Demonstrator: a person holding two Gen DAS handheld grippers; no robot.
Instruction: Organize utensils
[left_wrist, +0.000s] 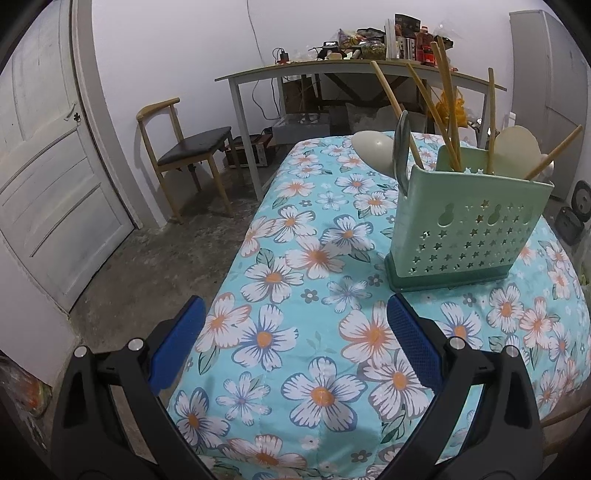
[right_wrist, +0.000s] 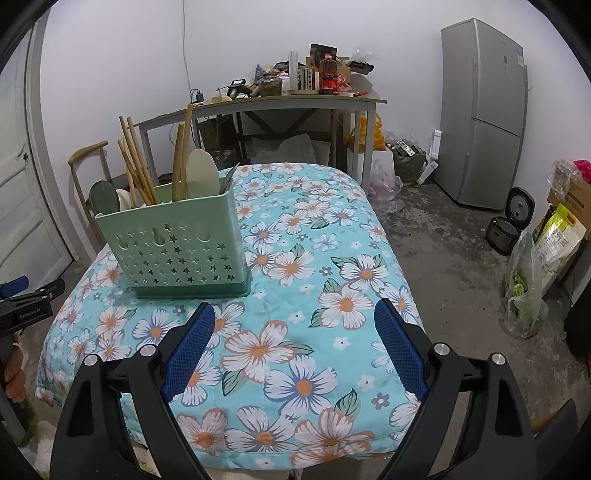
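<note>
Both the left gripper (left_wrist: 295, 310) and right gripper (right_wrist: 294, 314) hover with jaws apart and empty over the floral tablecloth (right_wrist: 295, 354), the green utensil caddy (right_wrist: 177, 251) standing left of centre.

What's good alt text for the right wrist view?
The open right gripper hovers empty over a table under a floral cloth. A green caddy stands ahead to its left on the cloth, holding chopsticks, spoons and a ladle. Behind are a cluttered desk, a fridge at right, and the left gripper at the left edge.
</note>
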